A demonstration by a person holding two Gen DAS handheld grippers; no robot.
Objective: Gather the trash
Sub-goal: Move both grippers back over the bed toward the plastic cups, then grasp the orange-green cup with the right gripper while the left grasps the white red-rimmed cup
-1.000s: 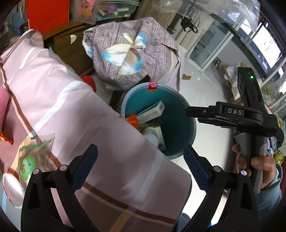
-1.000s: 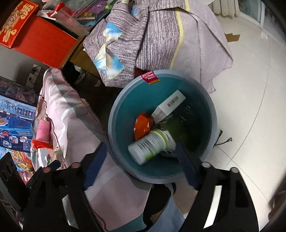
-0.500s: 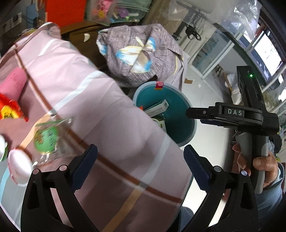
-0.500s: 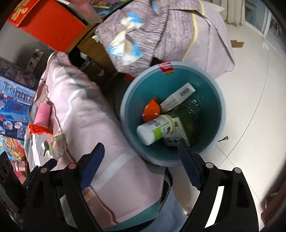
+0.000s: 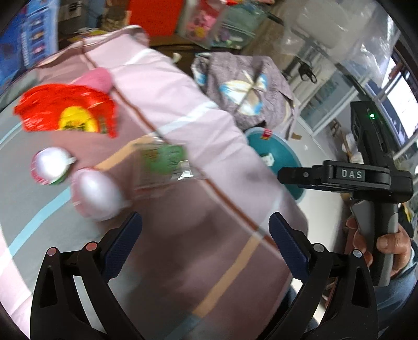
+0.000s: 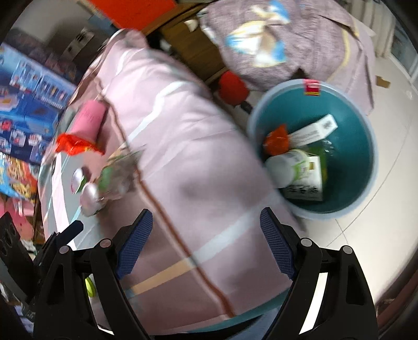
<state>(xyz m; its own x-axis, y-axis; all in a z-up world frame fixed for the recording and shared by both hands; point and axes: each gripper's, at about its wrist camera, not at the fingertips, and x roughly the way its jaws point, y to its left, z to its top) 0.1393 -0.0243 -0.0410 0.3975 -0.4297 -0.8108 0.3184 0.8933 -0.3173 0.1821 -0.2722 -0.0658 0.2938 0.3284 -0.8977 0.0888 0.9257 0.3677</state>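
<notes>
A pink striped cloth (image 5: 183, 125) covers a table. On it lie a red wrapper (image 5: 68, 112), a pink tube (image 5: 98, 78), a clear green-printed bag (image 5: 163, 163) and two silvery lids (image 5: 49, 164) (image 5: 96, 193). My left gripper (image 5: 205, 244) hangs open over the cloth, just short of the nearer lid. A teal bin (image 6: 347, 146) on the floor holds a white bottle (image 6: 284, 167), a white carton (image 6: 313, 130) and an orange wrapper (image 6: 277, 138). My right gripper (image 6: 206, 242) is open and empty above the cloth's edge, left of the bin. The red wrapper (image 6: 75, 143) and green bag (image 6: 115, 175) also show there.
A grey patterned cloth (image 5: 248, 89) drapes over something beyond the bin. A red ball (image 6: 232, 87) lies on the floor by it. Blue toy boxes (image 6: 28, 104) and an orange box (image 5: 154, 15) stand behind the table. A hand (image 5: 386, 245) holds the right gripper's handle.
Both grippers have swung away from the bin toward the table. The wrappers, bag and lids have come into view and the bin has slid right. Both grippers stay open and empty.
</notes>
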